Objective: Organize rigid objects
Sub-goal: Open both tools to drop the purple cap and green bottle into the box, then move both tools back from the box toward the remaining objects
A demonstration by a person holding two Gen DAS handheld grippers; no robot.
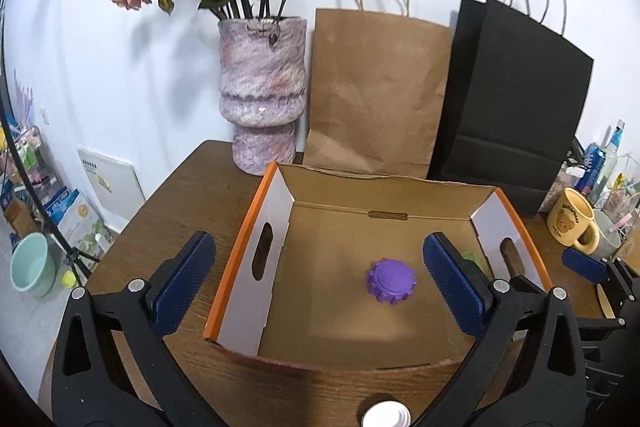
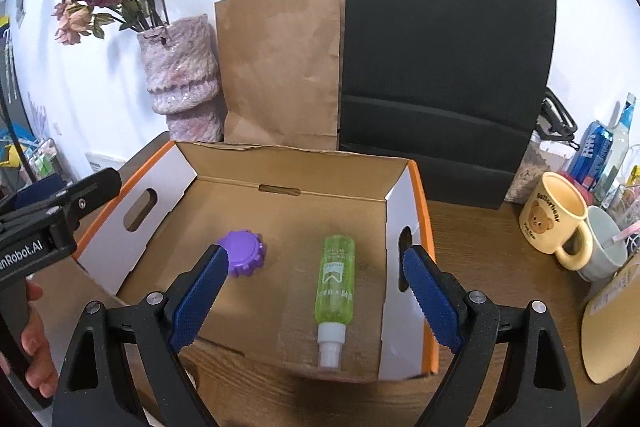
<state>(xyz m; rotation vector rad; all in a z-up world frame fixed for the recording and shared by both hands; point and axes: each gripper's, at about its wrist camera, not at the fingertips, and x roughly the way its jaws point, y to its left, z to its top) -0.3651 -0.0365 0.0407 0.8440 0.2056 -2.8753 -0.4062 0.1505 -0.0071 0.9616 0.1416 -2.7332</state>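
An open cardboard box (image 1: 248,251) (image 2: 424,227) with orange edges sits on the wooden table. A purple ridged lid (image 1: 391,281) (image 2: 243,252) lies on its floor. Beside it, in the right wrist view, a green spray bottle (image 2: 335,287) lies on its side, white nozzle toward me. My left gripper (image 1: 320,291) hovers over the box's near left part, open and empty. My right gripper (image 2: 316,303) hangs above the bottle, open, with no pad touching the bottle. A white ribbed cap (image 1: 386,417) shows at the bottom edge of the left wrist view.
A purple vase (image 1: 262,95) (image 2: 182,75) of dried flowers, a brown paper bag (image 1: 376,87) (image 2: 280,67) and a black paper bag (image 1: 516,99) (image 2: 444,67) stand behind the box. A yellow bear mug (image 2: 556,219) (image 1: 572,223), cups and bottles crowd the right. A tan pad (image 2: 608,327) lies near right.
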